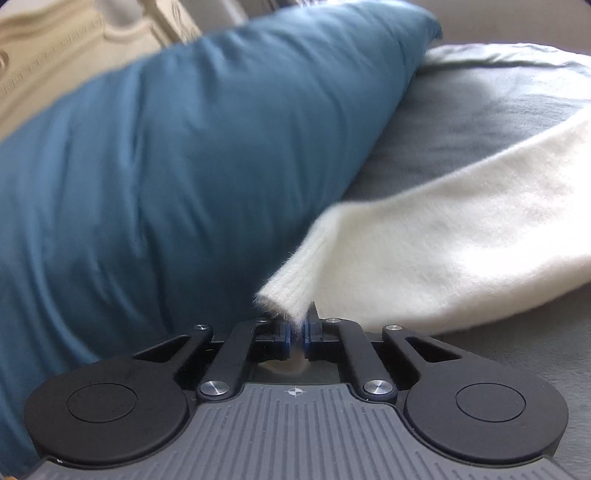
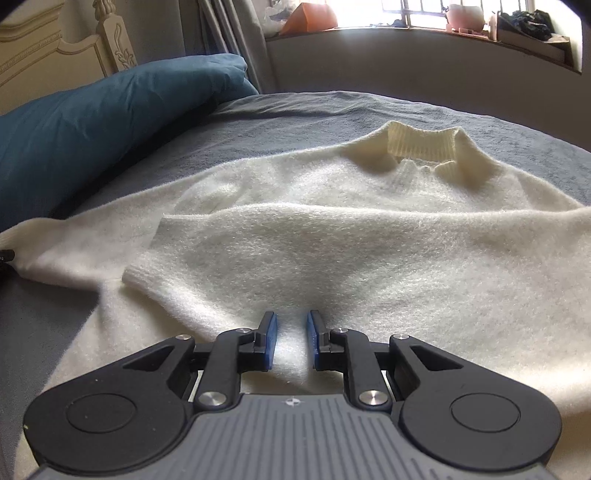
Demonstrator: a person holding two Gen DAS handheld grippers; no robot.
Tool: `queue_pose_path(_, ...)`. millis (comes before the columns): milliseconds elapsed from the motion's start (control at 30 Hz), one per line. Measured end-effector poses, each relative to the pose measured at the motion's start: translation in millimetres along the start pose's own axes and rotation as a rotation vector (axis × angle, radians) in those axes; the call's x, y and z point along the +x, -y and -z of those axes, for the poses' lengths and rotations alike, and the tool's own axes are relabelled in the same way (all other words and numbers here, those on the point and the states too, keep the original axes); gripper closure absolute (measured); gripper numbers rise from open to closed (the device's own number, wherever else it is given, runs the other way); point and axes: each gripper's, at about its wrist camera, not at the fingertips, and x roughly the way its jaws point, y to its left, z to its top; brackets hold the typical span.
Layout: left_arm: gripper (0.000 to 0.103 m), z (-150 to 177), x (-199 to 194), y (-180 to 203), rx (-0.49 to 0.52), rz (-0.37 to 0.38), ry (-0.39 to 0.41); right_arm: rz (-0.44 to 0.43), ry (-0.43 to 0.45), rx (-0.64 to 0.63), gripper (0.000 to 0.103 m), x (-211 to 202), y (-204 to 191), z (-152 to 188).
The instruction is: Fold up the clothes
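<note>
A fluffy cream sweater (image 2: 332,240) lies spread on the bed with its ribbed collar (image 2: 424,147) at the far side. One sleeve lies folded across the body, and its cuff (image 2: 140,277) points left. In the left wrist view my left gripper (image 1: 295,328) is shut on the cuff of the other sleeve (image 1: 284,295), which stretches away to the right. My right gripper (image 2: 291,343) sits at the sweater's near edge. Its blue pads (image 2: 271,339) stand a little apart with a ridge of the knit pinched between them.
A large teal pillow (image 1: 184,166) (image 2: 92,122) lies along the left, close to the held sleeve. Behind it stands a cream carved headboard (image 2: 37,55). The grey bedsheet (image 2: 295,114) runs back to a wall below a cluttered window sill (image 2: 406,22).
</note>
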Motion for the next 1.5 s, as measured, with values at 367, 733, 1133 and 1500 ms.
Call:
queue_pose_path(367,0.100,-115,-148,44,-0.285,0.866,0.117,-0.086,-0.003,0.114,0.084,0,21,-2)
queue_pose_path(733,0.056,-108,-167,215,-0.331,1.246,-0.047,-0.300,0.033,0.623,0.070,-49,124,32)
queue_pose_path(1133,0.054,-18,-104,172,-0.174,0.631,0.020,-0.444,0.073,1.023,0.055,-51,173,65)
queue_pose_path(1500,0.045,-10,-81,206,-0.050,0.373,0.143,-0.239,0.021,1.083,0.083,-15,156,35)
